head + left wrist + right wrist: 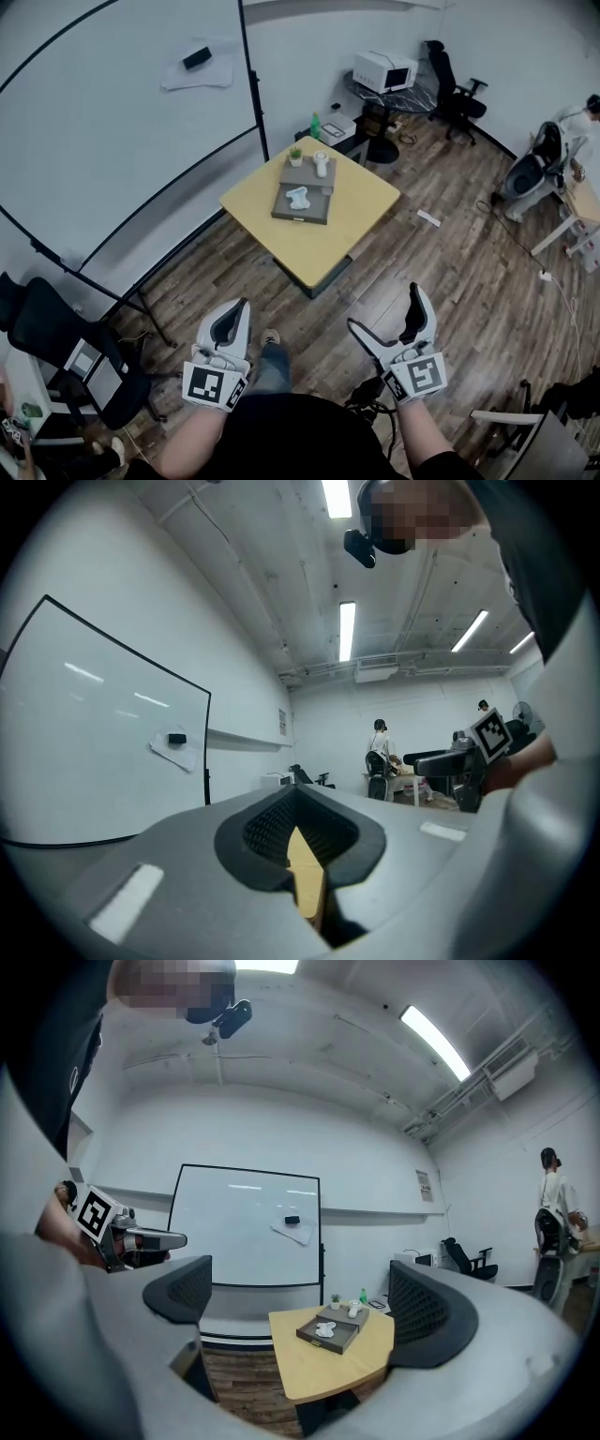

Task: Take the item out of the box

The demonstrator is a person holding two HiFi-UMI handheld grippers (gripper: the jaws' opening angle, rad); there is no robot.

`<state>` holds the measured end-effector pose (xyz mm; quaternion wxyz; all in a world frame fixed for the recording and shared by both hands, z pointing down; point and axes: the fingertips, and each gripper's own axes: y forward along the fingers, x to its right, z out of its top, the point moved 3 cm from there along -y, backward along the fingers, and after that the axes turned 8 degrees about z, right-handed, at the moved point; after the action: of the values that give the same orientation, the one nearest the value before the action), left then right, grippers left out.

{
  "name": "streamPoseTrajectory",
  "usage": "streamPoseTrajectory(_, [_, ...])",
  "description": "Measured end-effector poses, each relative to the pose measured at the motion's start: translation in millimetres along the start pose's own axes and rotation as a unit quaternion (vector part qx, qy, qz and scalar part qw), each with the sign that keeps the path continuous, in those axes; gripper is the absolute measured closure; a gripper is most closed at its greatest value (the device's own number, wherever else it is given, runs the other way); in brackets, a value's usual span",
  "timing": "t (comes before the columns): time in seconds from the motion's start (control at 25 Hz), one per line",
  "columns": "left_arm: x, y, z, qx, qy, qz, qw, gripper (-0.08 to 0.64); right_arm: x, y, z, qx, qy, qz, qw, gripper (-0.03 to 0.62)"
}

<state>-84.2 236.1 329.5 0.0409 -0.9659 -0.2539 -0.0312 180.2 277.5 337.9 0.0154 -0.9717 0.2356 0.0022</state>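
Note:
Far ahead, a yellow table [319, 239] carries a shallow grey box [302, 210] with a small white item [297, 195] lying in it. Behind it sit a second grey piece [302, 174] bearing a white object [321, 164], and a small potted plant [295, 155]. Both grippers hang low near the person's body, well short of the table. My left gripper [231, 321] [302, 834] is shut, with only a sliver of table showing between its jaws. My right gripper [385, 309] [300, 1281] is open and empty; the box [341, 1337] and its item [325, 1329] show between its jaws.
A large whiteboard [103, 141] on a stand fills the left. Black office chairs stand at the lower left [66, 352] and far back [452, 89]. A microwave [384, 70] sits on a round table. A person [548, 155] is at the right edge. The floor is wood.

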Motion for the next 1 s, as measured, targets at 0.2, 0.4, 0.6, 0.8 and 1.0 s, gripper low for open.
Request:
streamPoseTrajectory(0.2, [-19.3, 41.2, -9.2, 0.007, -0.005, -0.002, 1.0000, 0.560, 16.0, 39.2, -6.2, -0.006, -0.004, 0.002, 1.000, -0.005])
streamPoseTrajectory(0.4, [-55.4, 100.1, -22.2, 0.009, -0.013, -0.006, 0.9999, 0.560, 34.8, 101.1, -12.2, -0.020, -0.015, 0.006, 1.000, -0.005])
streamPoseTrajectory(0.6, [-104.3, 172.9, -39.8, -0.001, -0.027, -0.019, 0.9995, 0.560, 60.5, 178.4, -13.7, -0.029, -0.009, -0.002, 1.000, -0.005])
streamPoseTrajectory(0.8, [-154.2, 251.1, -46.2, 0.003, -0.030, -0.035, 0.9989, 0.560, 84.3, 259.0, -12.8, -0.050, -0.010, -0.010, 0.999, -0.005])
streamPoseTrajectory(1.0, [-195.4, 324.5, -51.7, 0.003, -0.041, -0.059, 0.9974, 0.560, 113.5, 327.1, -6.1, -0.066, -0.012, -0.035, 0.997, -0.005])
